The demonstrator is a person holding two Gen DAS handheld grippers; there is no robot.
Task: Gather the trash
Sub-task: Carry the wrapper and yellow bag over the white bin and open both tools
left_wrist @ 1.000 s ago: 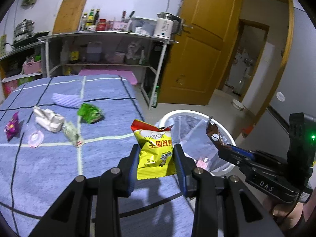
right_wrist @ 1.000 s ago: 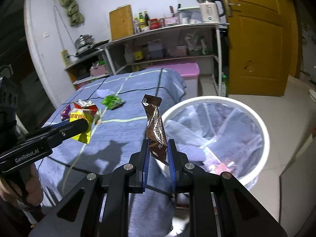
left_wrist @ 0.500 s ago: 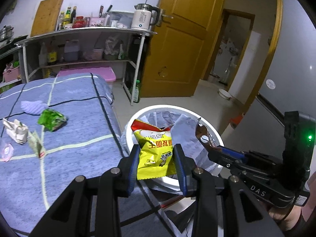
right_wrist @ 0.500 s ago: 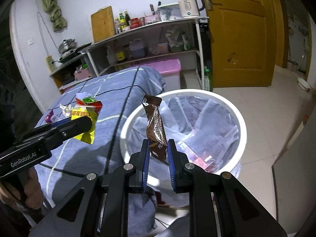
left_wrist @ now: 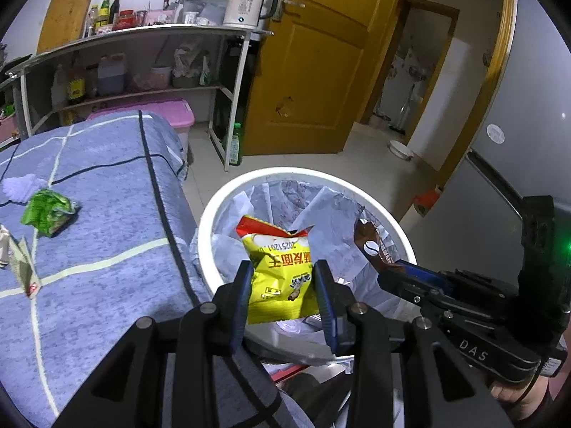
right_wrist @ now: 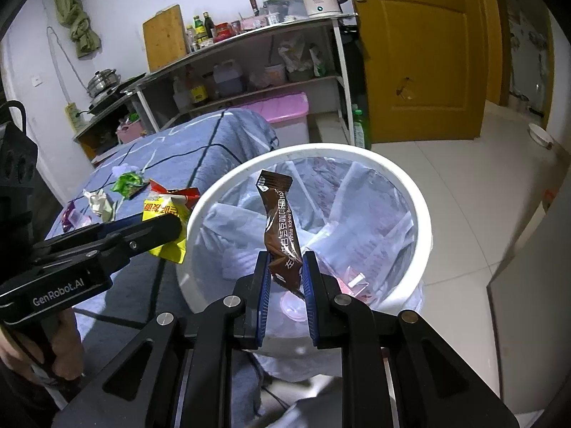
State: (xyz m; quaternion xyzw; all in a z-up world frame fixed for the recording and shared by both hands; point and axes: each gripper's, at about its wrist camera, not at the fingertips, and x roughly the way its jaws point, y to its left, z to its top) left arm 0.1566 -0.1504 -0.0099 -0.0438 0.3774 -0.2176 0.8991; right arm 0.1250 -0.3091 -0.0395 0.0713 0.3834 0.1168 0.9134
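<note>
Grip of the left gripper [left_wrist: 282,285] is seen in the left wrist view: its 2 blue-padded jaws are clamped on a yellow snack packet [left_wrist: 280,271], which is held upright over the near rim of a white trash bin [left_wrist: 214,210] lined with a clear bag. At the right, the right gripper [left_wrist: 387,273] is seen pinching a brown wrapper [left_wrist: 371,246] above the same bin. On the blue checked bedspread [left_wrist: 107,221] to the left, a green wrapper [left_wrist: 46,210] and a folded paper scrap [left_wrist: 25,267] are left lying well apart from the bin.

In the right wrist view, the right gripper [right_wrist: 285,274] is shown closed tight on the brown wrapper [right_wrist: 278,221], which stands upright over the open mouth of the trash bin [right_wrist: 421,214]. The left gripper [right_wrist: 171,226] is seen from the side at the left, with the yellow snack packet [right_wrist: 164,210] held at the bin's left rim. A hand [right_wrist: 64,349] is visible under that gripper. Further back on the bedspread [right_wrist: 214,149], the green wrapper [right_wrist: 128,182] and a crumpled white paper [right_wrist: 98,201] are seen.
</note>
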